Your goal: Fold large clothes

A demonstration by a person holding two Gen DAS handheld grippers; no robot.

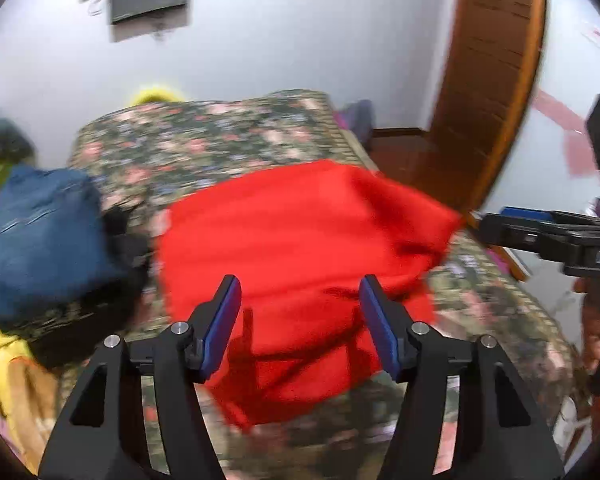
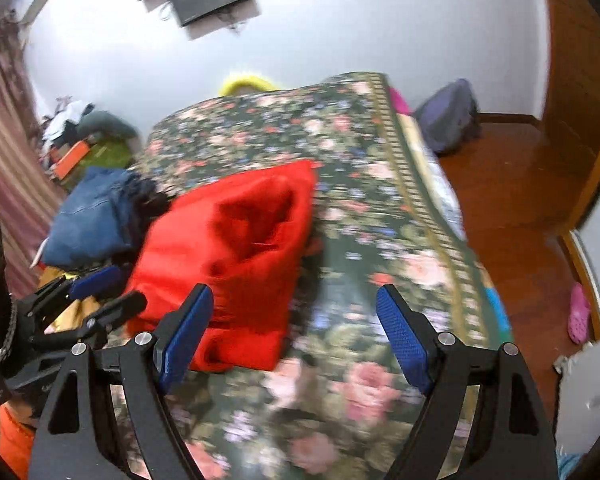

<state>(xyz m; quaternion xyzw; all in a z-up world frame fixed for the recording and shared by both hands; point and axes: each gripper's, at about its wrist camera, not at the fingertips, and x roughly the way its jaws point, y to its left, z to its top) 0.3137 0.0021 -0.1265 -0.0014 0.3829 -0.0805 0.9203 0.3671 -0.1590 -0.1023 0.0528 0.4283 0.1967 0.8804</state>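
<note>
A large red garment point(image 1: 300, 248) lies bunched and partly folded on the floral bedspread point(image 1: 204, 136); it also shows in the right wrist view point(image 2: 228, 248) left of centre. My left gripper point(image 1: 300, 292) is open and empty, hovering above the garment's near part. My right gripper point(image 2: 296, 304) is open and empty, above the garment's right edge and the bedspread point(image 2: 380, 208). The right gripper appears at the right edge of the left wrist view point(image 1: 540, 236), just off the garment's right corner. The left gripper shows at the left of the right wrist view point(image 2: 88, 292).
A pile of blue jeans point(image 1: 32, 236) and dark clothes point(image 1: 120, 248) lies left of the red garment; the jeans also show in the right wrist view point(image 2: 92, 216). Yellow cloth point(image 1: 4, 364) hangs at the bed's left edge. A wooden door point(image 1: 496, 60), wood floor point(image 2: 512, 200) and a backpack point(image 2: 448, 116) are right.
</note>
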